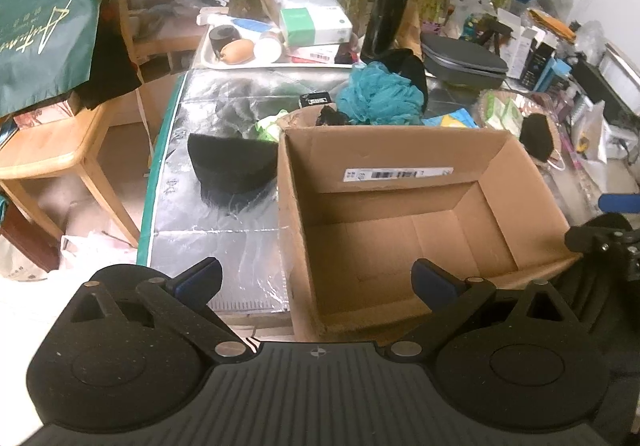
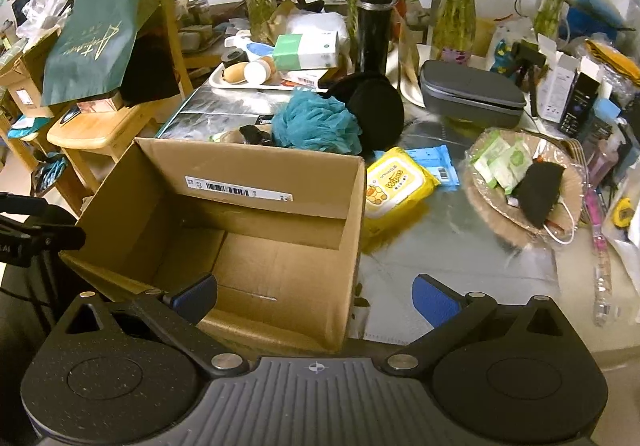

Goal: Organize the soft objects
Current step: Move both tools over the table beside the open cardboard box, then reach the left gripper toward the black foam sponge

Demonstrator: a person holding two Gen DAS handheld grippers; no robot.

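Cardboard box (image 1: 400, 230) open and empty on the foil-covered worktop (image 1: 224, 113), serving as landmark for all else

Left hand-held gripper (image 1: 316, 282) released, blue-padded fingers spread wide, nothing between them, poised over the near left corner of the box; one finger above bare foil left of the box, the other above the box's near rim

Right hand-held gripper (image 2: 316, 296) likewise released and empty, spread across the near right corner of the box; left finger over the box interior, right finger over the worktop to the box's right

Black cap (image 1: 232, 165) lying just left of the box, beside its left wall, ahead and left of the left hand-held gripper

Teal bath pouf (image 2: 316, 121) just behind the far wall of the box, touching a black soft bundle (image 2: 376, 109) on its right; both well ahead of either hand-held gripper, beyond the box

Yellow wipes pack (image 2: 396, 181) right of the box, close against its far right corner, a blue packet (image 2: 434, 161) partly under it; ahead and slightly right of the right hand-held gripper

Woven plate (image 2: 496, 205) farther right of the box, carrying a black face mask (image 2: 540, 193) and green sachets (image 2: 504, 161)

Black flask (image 2: 374, 25) and a white tray (image 1: 208, 57) behind the box, well apart from it
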